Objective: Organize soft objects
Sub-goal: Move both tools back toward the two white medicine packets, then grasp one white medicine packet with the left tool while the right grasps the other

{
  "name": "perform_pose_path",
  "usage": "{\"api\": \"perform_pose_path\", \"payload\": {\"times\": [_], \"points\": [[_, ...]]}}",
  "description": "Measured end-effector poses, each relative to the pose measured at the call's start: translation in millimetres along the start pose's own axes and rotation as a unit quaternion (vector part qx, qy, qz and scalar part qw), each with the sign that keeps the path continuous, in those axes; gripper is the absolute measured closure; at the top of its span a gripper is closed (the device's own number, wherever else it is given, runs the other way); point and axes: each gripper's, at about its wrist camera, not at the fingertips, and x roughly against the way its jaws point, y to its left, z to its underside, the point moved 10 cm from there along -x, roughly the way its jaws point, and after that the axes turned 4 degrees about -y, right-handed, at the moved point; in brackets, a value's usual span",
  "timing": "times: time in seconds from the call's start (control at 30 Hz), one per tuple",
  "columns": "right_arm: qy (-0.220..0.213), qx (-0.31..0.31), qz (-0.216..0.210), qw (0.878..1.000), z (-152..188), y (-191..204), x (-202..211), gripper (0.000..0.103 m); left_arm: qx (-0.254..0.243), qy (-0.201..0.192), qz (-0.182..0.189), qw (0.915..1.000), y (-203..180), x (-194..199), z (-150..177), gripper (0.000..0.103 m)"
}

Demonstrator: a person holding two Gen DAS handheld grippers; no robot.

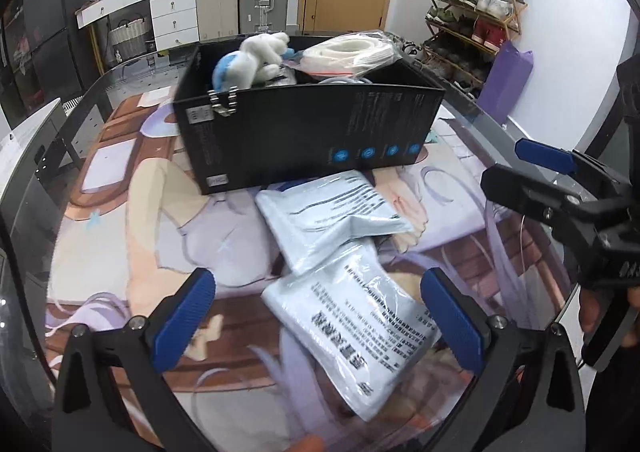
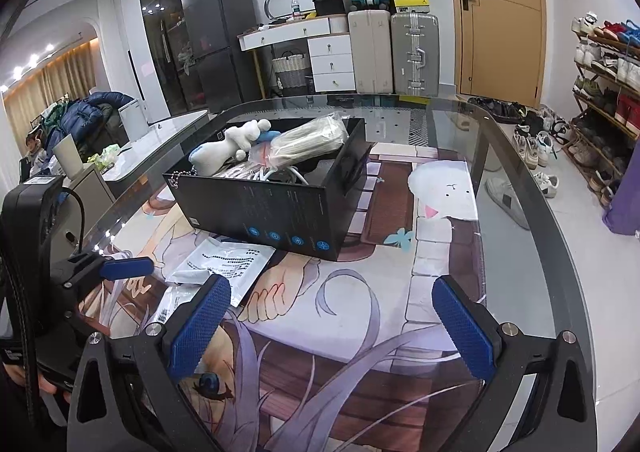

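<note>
Two white soft packets with black print lie on the table mat, one between my open left gripper's blue pads, the other just beyond it against the black box. The box holds a white and blue plush toy and a bagged white bundle. In the right wrist view the box, the plush and the packets sit left of centre. My right gripper is open and empty over the mat, to the right of the packets.
A printed mat covers the glass table. Suitcases, a white drawer desk and a shoe rack stand beyond the table. The left gripper's body shows at the left of the right wrist view.
</note>
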Motion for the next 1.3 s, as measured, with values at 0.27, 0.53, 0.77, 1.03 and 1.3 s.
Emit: {"api": "perform_pose_path", "payload": {"times": [0.27, 0.53, 0.77, 1.03, 1.3], "points": [[0.005, 0.002, -0.001, 1.0, 1.4, 2.3, -3.2, 0.001, -0.001, 0.011, -0.02, 0.9997, 27.5, 11.7, 9.1, 0.0], [0.007, 0.006, -0.002, 1.0, 3.8, 4.7, -4.2, 0.001, -0.019, 0.019, -0.002, 0.9996, 8.4, 5.8, 10.5, 0.0], [0.011, 0.004, -0.001, 1.0, 5.9, 4.1, -6.1, 0.001, -0.047, 0.026, -0.013, 0.9985, 7.0, 3.7, 18.2, 0.016], [0.014, 0.005, -0.002, 1.0, 7.9, 4.7, -7.0, 0.001, -0.067, 0.004, 0.003, 0.9977, 1.4, 15.9, 18.3, 0.066], [0.021, 0.007, -0.002, 1.0, 11.1, 7.2, -10.9, 0.001, -0.049, -0.016, 0.041, 0.9978, -0.2, 37.2, 23.0, 0.069]]}}
